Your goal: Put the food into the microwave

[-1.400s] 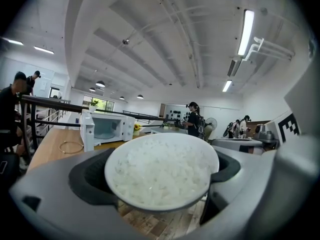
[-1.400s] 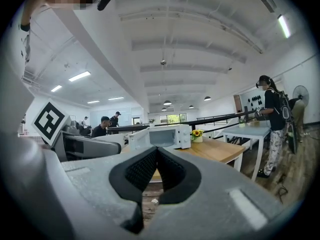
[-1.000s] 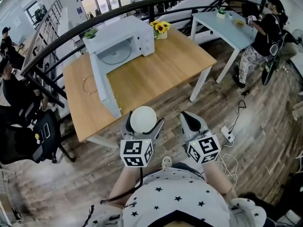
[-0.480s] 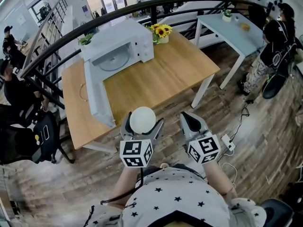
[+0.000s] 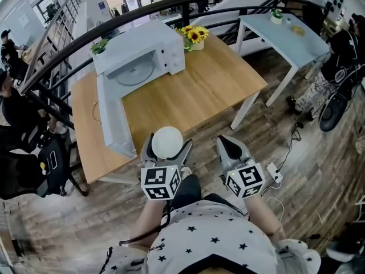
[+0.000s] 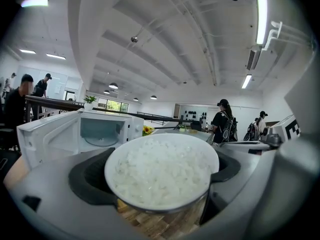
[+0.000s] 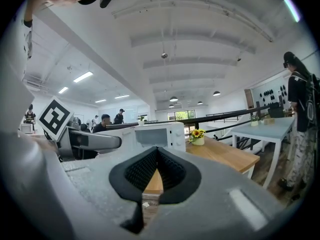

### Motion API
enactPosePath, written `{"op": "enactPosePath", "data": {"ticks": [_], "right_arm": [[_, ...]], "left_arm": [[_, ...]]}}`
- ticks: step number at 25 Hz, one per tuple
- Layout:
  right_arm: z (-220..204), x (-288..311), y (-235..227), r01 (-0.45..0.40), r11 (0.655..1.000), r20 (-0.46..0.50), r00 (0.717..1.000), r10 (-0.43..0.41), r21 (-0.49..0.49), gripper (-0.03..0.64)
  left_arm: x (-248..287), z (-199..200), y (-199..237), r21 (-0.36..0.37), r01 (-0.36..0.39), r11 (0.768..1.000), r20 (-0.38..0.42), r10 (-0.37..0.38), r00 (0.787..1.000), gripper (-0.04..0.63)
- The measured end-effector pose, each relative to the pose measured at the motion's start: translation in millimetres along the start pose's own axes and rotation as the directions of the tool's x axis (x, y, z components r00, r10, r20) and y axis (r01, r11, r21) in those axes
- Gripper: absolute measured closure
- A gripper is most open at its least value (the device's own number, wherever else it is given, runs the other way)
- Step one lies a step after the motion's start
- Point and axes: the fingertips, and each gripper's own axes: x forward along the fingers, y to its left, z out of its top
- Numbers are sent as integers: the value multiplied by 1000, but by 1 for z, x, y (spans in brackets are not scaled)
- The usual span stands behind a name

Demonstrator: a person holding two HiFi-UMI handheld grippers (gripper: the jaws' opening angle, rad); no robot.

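While microwave [image 5: 140,53] stands open, left gripper [image 5: 167,145] holds rice bowl [image 6: 161,171]

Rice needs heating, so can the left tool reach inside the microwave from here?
Probably not yet: the microwave door is open, but the left tool, holding the bowl, is short of the table.

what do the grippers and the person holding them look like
Both the left claw and right claw are pale grey with black ribbed pads, each carrying a white cube bearing black square markers. The person wears a white shirt dotted with black stars.
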Motion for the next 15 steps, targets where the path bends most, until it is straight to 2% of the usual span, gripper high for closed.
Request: {"op": "enactPosePath", "data": {"ticks": [15], "right_arm": [[16, 106, -55, -10, 1000, -23, 1000, 10, -19, 611]], "left_arm": [[106, 29, 63, -18, -54, 998, 23, 54, 998, 72]]}}
